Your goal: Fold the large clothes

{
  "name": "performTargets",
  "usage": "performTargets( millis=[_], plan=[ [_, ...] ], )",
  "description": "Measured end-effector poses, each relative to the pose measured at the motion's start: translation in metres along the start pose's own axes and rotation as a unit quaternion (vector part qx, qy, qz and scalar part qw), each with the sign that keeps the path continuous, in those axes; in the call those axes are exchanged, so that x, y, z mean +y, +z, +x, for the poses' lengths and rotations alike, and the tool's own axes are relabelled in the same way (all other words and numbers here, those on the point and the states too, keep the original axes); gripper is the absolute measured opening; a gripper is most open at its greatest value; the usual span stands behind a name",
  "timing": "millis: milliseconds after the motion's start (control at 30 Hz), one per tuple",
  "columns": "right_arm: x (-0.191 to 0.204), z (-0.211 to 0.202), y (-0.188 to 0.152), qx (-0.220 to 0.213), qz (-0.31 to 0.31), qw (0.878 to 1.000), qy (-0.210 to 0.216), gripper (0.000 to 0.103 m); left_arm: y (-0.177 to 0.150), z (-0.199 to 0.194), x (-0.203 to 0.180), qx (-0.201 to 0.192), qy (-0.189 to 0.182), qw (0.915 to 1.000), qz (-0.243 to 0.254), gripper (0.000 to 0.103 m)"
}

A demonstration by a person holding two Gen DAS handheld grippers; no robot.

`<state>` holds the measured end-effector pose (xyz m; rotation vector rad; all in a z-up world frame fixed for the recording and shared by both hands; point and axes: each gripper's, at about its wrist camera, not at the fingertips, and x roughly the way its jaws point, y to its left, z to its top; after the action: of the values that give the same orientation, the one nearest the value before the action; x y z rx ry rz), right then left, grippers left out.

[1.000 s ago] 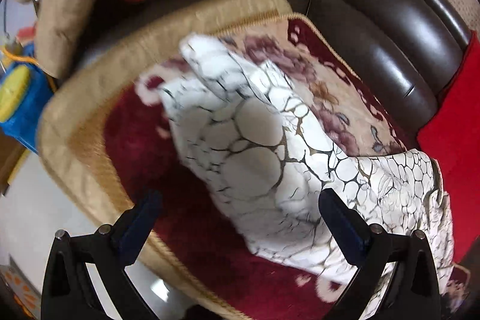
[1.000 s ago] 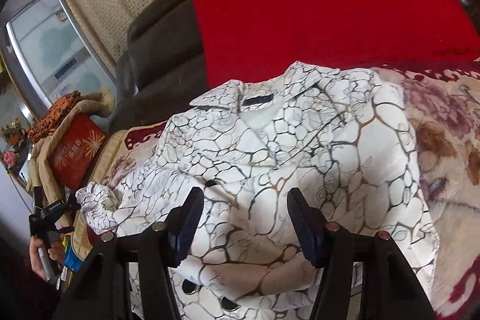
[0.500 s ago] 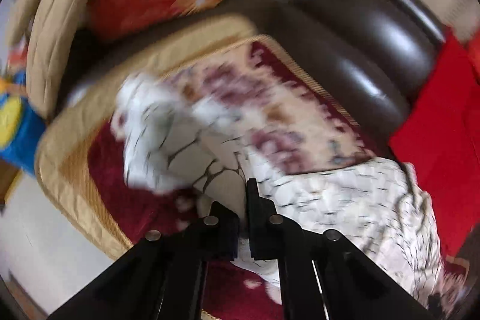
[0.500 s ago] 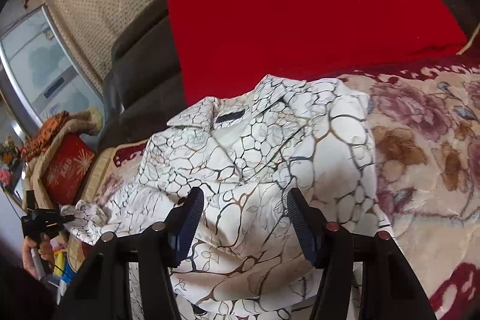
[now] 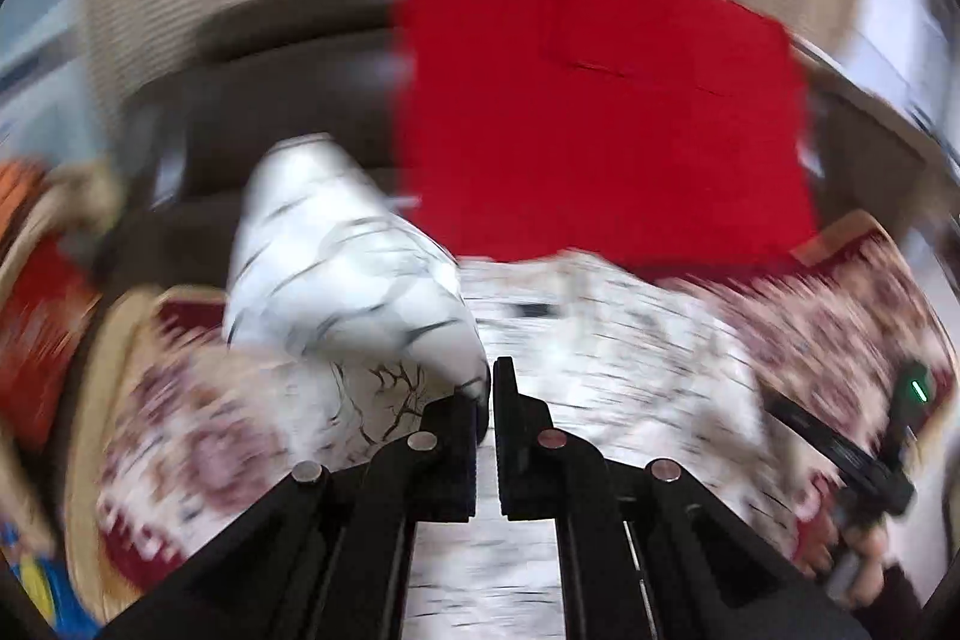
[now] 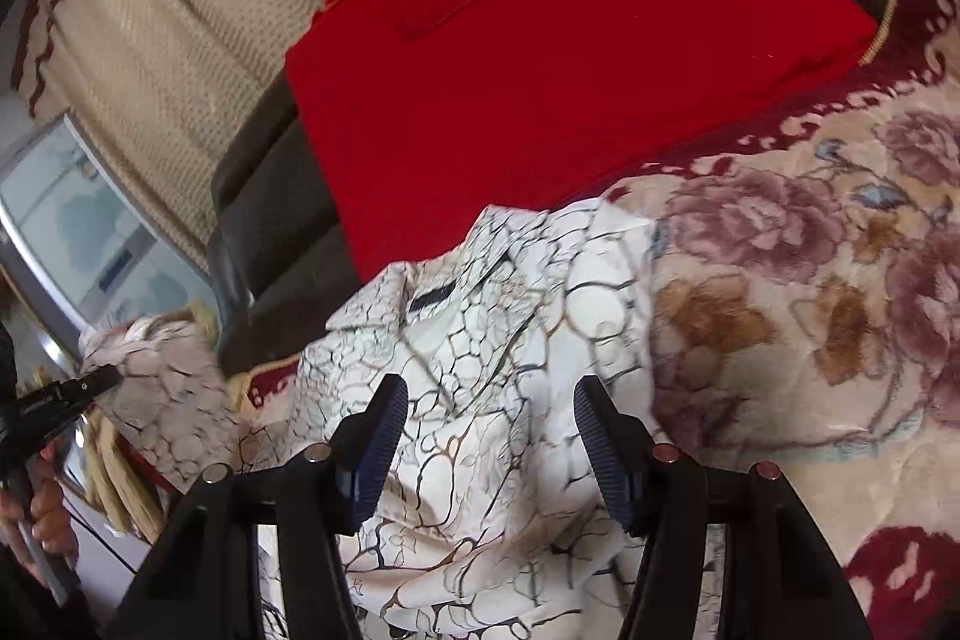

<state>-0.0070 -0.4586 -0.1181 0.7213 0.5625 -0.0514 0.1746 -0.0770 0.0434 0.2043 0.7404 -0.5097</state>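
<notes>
On the floral seat cover [image 6: 798, 280] of the dark leather sofa [image 6: 276, 232] lies the white jacket with a cracked-line print [image 6: 480, 340], collar and dark neck label toward the sofa's back edge, body running to the front edge. One white printed sleeve [image 5: 354, 280] is lifted off the cover, its end clamped in the left tongs [image 5: 487, 388], which are clenched on it; left wrist view is heavily motion-blurred. Same sleeve [image 6: 162, 388] seen in the right wrist view, raised over the sofa's left end, with the left tongs [image 6: 102, 379] at its edge. Right tongs [image 6: 492, 436] are released, held over the jacket front, not gripping it. Red cloth [image 6: 570, 40] drapes the sofa back behind the collar. Beige curtain [image 6: 180, 10] behind.
</notes>
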Motion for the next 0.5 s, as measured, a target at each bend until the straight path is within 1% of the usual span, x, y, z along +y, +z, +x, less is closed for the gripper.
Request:
performTargets(
  millis=[33,67,100,133,167,200,233,300,400,467,500],
  plan=[
    [-0.005,-0.003,0.002,-0.004,0.008,1.000,-0.001,0.061,0.001,0.003,-0.015,0.002,-0.017,0.9997,0.018,0.006],
    [-0.008,-0.005,0.004,-0.006,0.012,1.000,-0.001,0.061,0.001,0.004,-0.030,0.002,-0.032,0.9989,0.035,0.014],
    [-0.011,-0.006,0.005,-0.007,0.016,1.000,-0.001,0.062,-0.001,0.003,-0.045,-0.005,-0.047,0.9975,0.054,0.029],
    [-0.014,-0.008,0.007,-0.009,0.022,1.000,-0.004,0.063,-0.003,0.001,-0.052,-0.013,-0.052,0.9965,0.064,0.040],
    [-0.016,-0.010,0.007,-0.011,0.024,1.000,-0.005,0.063,-0.006,-0.002,-0.055,-0.023,-0.050,0.9959,0.071,0.061],
    [-0.016,-0.010,0.008,-0.011,0.024,1.000,-0.005,0.063,-0.010,-0.007,-0.057,-0.037,-0.046,0.9954,0.075,0.071],
    [-0.016,-0.010,0.008,-0.009,0.023,1.000,-0.003,0.063,-0.012,-0.010,-0.054,-0.047,-0.044,0.9951,0.075,0.071],
    [-0.012,-0.008,0.009,-0.005,0.016,1.000,0.001,0.063,-0.014,-0.009,-0.043,-0.048,-0.031,0.9963,0.064,0.071],
    [-0.003,0.000,0.006,0.011,0.006,1.000,0.013,0.063,-0.024,0.005,-0.012,-0.032,0.023,0.9985,0.038,0.072],
    [0.007,0.010,0.004,0.026,-0.004,0.999,0.024,0.063,-0.036,0.026,0.013,-0.003,0.065,0.9979,0.007,0.072],
    [0.015,0.016,0.003,0.034,-0.015,0.999,0.028,0.063,-0.041,0.034,0.022,0.007,0.072,0.9974,-0.006,0.072]
  ],
)
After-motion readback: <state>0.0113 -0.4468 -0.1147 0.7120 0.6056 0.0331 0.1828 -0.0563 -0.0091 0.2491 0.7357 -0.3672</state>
